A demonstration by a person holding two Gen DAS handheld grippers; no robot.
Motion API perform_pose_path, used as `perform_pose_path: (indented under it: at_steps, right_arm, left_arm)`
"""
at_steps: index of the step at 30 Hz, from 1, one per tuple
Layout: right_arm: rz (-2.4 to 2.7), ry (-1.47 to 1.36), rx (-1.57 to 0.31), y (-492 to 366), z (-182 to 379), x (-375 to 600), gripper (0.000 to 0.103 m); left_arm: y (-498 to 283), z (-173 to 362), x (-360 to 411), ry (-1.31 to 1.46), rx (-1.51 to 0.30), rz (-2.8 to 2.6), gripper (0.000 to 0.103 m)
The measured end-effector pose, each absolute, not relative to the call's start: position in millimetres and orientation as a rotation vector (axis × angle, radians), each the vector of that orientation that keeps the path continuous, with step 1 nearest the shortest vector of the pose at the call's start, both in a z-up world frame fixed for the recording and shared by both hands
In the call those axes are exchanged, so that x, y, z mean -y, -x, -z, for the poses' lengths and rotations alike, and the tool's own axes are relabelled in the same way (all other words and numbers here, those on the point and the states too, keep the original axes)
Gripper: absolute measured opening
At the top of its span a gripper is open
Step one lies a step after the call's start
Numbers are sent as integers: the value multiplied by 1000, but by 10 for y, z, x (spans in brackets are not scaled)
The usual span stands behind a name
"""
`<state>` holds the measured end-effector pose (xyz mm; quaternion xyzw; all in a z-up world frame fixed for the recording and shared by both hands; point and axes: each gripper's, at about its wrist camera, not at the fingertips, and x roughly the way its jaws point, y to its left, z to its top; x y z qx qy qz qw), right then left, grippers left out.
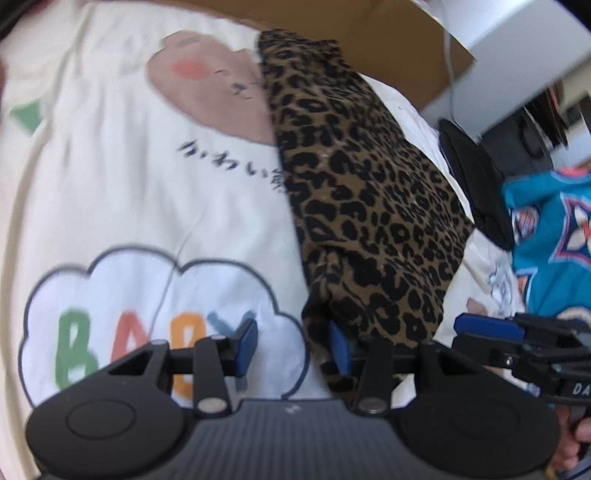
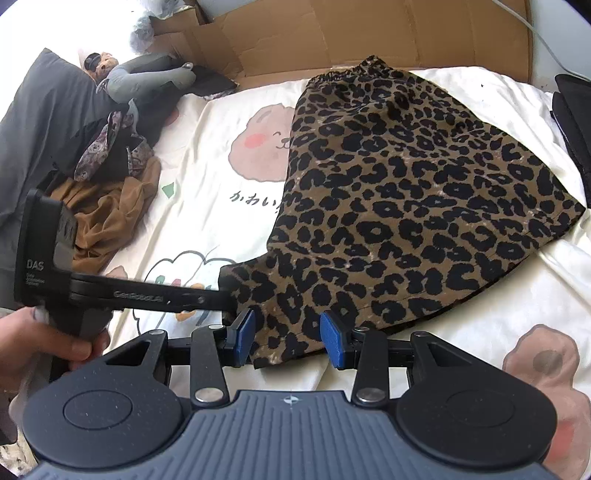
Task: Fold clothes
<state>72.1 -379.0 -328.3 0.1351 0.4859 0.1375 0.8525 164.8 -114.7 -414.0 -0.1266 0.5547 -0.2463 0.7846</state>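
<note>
1. On the bed, over a cream cartoon-print sheet [image 2: 207,206], lies the leopard-print garment [image 2: 406,192]. Its elastic waistband points to the cardboard [image 2: 369,33] at the far side, and its hem comes toward both grippers.
2. The left gripper [image 1: 291,347] is spread apart. One blue pad sits over the sheet and the other is at the near corner of the garment, so I judge nothing is pinched.
3. The right gripper [image 2: 286,339] is also unclenched, and the hem corner lies between its two pads without being squeezed.
4. The near left part of the garment looks lifted or bunched, so it may already be partly folded, or only be lying uneven. I cannot tell which.
5. Risk: the fabric seems thin and slippery. If a gripper closes on one layer only, the under layer can stay behind and the fold comes crooked.
6. Risk: the sheet is soft and loose, so a low pinch may catch it together with the hem.
7. Both grippers are near each other, so they could collide.
</note>
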Motion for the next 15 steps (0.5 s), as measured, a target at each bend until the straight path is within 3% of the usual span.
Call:
perform_pose_path:
  at_steps: [8, 10, 15]
  right_arm:
    - [-348, -190, -1064, -751, 3417, 3541, 47]
    - [-361, -159, -1077, -772, 3470, 3463, 49]
    - [-387, -68, -1095, -815, 3581, 3322, 51]
  left_arm:
    - [-1709, 4112, 1232, 220, -1161, 591, 42]
    - [-1724, 4104, 1253, 207, -1152, 606, 18]
    - [-1741, 4142, 1150, 342, -1160, 592, 3]
